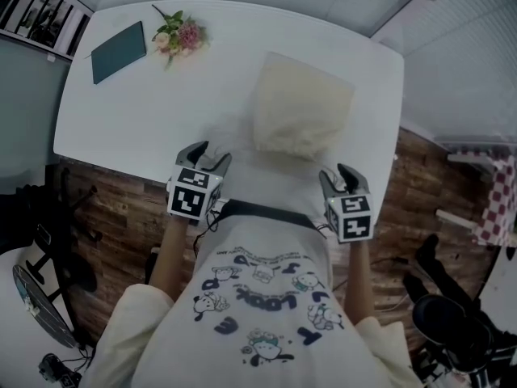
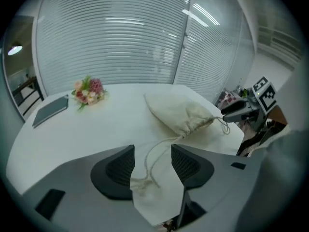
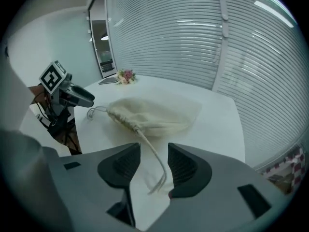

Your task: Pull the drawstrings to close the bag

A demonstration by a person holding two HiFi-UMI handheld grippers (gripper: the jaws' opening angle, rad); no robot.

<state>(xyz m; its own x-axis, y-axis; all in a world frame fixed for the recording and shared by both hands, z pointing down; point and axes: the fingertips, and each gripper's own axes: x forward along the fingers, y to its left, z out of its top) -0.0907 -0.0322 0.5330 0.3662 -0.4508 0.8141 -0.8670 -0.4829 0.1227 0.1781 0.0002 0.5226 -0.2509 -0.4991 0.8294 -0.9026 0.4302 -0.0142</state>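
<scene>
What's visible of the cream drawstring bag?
The bag is cream, canvas-like cloth, lying flat on the white table, its mouth gathered tight toward the person. One cord trails slack from the mouth between the open jaws of the left gripper, the other cord between those of the right gripper. Neither is pinched.

The table (image 1: 129,120) lay open left of the bag (image 1: 300,111), as far as the notebook (image 1: 118,52) and flowers (image 1: 179,35) at its far-left corner. Near the front edge, slack drawstrings (image 2: 147,160) trailed from the bag's mouth through the parted jaws of the left gripper (image 1: 212,153) and the right gripper (image 1: 337,174).
</scene>
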